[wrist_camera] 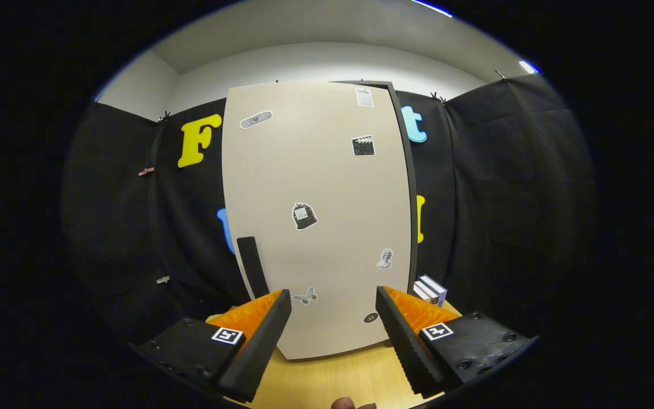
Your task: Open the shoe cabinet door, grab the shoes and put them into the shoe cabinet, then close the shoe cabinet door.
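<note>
Gripper [332,318]: fingers spreading wide, gripping nothing
Door: tall beige sticker-dotted shoe cabinet door [315,216] standing just ahead on the wooden tabletop [332,378], black bar handle [253,267] at its left edge
Hidden: cabinet interior
Right edge: small white boxes [432,289] peeking out

We can't read any text. Shoe cabinet door [315,216] carries stickers, all too small/blurred: a pale printed label [364,97] at top, clapperboard sticker [363,145], dark bag-shaped sticker [304,216]. Square black-and-white markers [227,335] sit on the gripper [332,307], fingers spread apart, nothing between — patterns, no letters or nos.
</note>
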Demonstrator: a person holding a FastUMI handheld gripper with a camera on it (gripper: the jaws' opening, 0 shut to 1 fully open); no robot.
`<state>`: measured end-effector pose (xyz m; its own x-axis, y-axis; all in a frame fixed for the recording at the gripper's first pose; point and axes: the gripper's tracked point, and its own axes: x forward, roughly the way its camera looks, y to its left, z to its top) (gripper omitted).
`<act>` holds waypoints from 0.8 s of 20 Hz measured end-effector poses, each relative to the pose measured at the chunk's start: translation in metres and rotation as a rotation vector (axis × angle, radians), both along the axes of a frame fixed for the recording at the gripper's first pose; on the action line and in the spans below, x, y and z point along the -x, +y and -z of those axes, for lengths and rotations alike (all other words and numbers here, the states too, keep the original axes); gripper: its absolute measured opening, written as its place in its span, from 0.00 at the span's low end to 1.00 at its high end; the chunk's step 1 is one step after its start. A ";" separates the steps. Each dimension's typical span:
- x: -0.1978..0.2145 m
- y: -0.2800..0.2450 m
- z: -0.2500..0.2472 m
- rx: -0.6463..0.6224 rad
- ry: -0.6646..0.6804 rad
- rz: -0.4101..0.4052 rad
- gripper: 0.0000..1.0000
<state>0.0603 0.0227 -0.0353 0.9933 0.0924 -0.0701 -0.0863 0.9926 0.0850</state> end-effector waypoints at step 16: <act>0.006 -0.002 0.002 -0.004 -0.002 0.003 0.98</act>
